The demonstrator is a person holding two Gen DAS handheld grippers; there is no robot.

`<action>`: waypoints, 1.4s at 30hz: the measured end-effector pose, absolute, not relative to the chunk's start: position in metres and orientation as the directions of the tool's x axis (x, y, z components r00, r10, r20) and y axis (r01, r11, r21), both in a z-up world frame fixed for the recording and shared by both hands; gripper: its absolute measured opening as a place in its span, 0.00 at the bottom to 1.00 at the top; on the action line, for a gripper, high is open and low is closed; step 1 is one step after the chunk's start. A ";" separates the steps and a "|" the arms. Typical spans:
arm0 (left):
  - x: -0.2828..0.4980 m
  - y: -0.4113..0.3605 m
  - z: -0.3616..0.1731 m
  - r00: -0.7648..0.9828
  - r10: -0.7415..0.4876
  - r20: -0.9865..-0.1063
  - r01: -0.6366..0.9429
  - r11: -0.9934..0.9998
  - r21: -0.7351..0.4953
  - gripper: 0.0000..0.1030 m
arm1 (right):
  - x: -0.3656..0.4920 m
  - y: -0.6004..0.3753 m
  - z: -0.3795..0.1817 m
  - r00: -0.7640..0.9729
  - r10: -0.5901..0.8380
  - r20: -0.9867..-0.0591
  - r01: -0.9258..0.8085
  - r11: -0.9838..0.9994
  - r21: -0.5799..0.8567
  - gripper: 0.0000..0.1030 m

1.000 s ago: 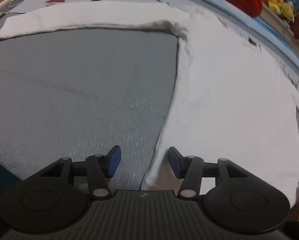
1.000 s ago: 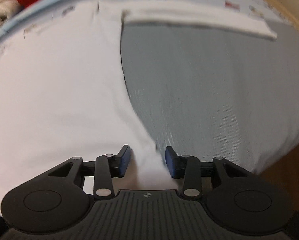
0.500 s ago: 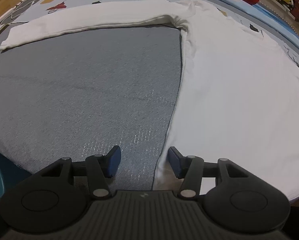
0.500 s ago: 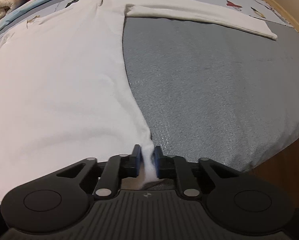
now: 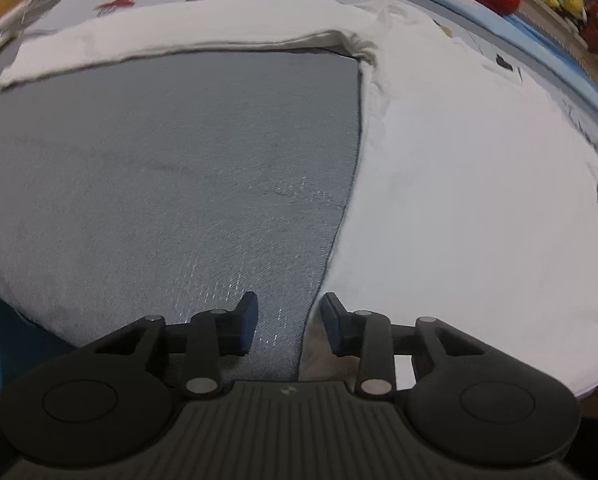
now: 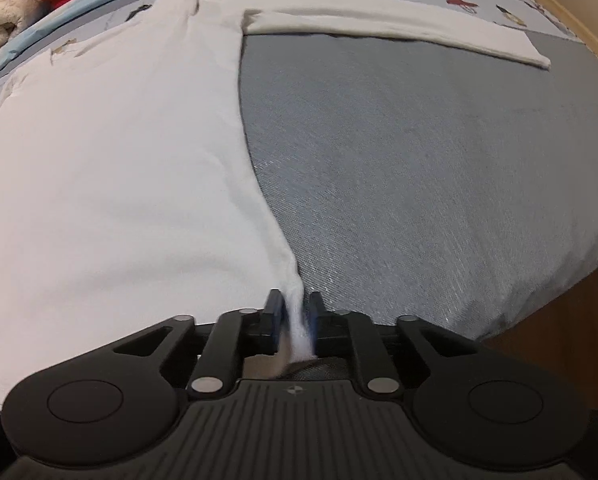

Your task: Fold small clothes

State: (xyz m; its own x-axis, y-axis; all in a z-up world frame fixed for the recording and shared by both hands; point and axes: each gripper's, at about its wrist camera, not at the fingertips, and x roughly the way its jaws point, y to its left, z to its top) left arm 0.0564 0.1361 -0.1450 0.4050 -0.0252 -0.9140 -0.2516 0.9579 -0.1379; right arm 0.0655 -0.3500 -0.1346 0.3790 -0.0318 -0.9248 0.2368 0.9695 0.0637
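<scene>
On the grey bedspread (image 6: 419,160) a white shirt (image 6: 119,160) lies flat, sleeves outstretched, right claw (image 6: 295,316) pinching its hem corner, left claw (image 5: 287,322) spread.

A white long-sleeved shirt (image 5: 459,184) lies flat and face-down-smooth on the grey bed cover (image 5: 171,184), sleeves stretched straight toward both side edges. Its hem reaches the cover's near edge, one bottom corner (image 6: 299,320) bunched and lifted slightly.

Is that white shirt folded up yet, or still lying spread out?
Spread out. The white shirt lies flat on the grey bed, its sleeve stretched sideways.
</scene>
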 end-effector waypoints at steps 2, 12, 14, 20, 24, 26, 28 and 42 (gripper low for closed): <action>0.056 0.140 -0.147 0.393 -0.055 -0.918 -0.262 0.950 -0.170 0.41 | 0.066 -0.350 -0.134 0.376 -0.028 -0.926 0.241 0.968 0.069 0.16; 0.055 0.134 -0.147 0.374 -0.087 -0.923 -0.231 0.955 -0.184 0.05 | 0.068 -0.352 -0.133 0.387 -0.012 -0.922 0.226 0.971 0.082 0.05; 0.052 0.130 -0.143 0.384 -0.102 -0.917 -0.216 0.956 -0.197 0.04 | 0.066 -0.358 -0.124 0.414 -0.019 -0.910 0.252 0.963 0.094 0.05; 0.044 0.127 -0.133 0.399 -0.096 -0.912 -0.179 0.967 -0.180 0.01 | 0.069 -0.371 -0.123 0.400 -0.043 -0.915 0.299 0.950 0.087 0.05; 0.047 0.121 -0.134 0.382 0.016 -0.924 -0.168 0.984 -0.052 0.05 | 0.071 -0.360 -0.133 0.354 -0.110 -0.929 0.282 0.959 -0.006 0.20; 0.047 0.118 -0.121 0.456 -0.010 -0.890 -0.137 0.987 -0.081 0.09 | 0.070 -0.356 -0.120 0.423 -0.160 -0.892 0.276 0.960 -0.041 0.20; 0.048 0.113 -0.113 0.498 -0.080 -0.863 -0.094 0.985 -0.146 0.13 | 0.068 -0.351 -0.108 0.499 -0.144 -0.854 0.251 0.968 -0.017 0.21; 0.057 0.090 -0.146 0.349 -0.058 -0.935 -0.027 0.997 -0.072 0.48 | 0.070 -0.335 -0.142 0.370 -0.046 -0.928 0.137 0.991 0.006 0.23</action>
State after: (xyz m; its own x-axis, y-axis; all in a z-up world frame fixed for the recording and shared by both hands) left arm 0.0567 0.0903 -0.1457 0.3493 -0.0585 -0.9352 -0.0265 0.9970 -0.0723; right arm 0.0700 -0.3351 -0.1418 0.3695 -0.0459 -0.9281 0.1373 0.9905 0.0057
